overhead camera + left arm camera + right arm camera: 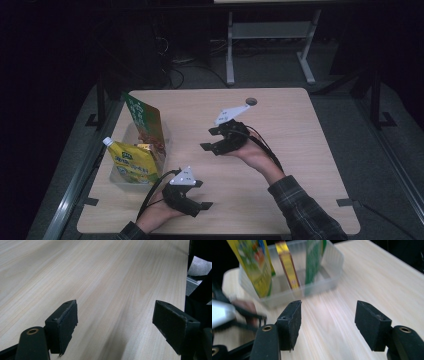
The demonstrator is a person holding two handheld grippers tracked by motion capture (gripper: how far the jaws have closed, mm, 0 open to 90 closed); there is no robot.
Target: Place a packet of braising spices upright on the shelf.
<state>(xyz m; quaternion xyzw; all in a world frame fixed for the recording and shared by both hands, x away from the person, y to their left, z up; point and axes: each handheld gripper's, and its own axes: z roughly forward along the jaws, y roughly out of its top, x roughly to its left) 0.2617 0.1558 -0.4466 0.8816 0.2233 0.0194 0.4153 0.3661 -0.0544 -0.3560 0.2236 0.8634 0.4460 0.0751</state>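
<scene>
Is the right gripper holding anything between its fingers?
No, in the right gripper view the right gripper stands open over bare wooden table, short of the clear plastic tray of packets.

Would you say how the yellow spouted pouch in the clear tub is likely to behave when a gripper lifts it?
The yellow pouch looks soft-sided, so it would probably sag or dent under the pads. It leans on the tub wall, so it may tip once nudged. Its glossy film could slip.
</scene>
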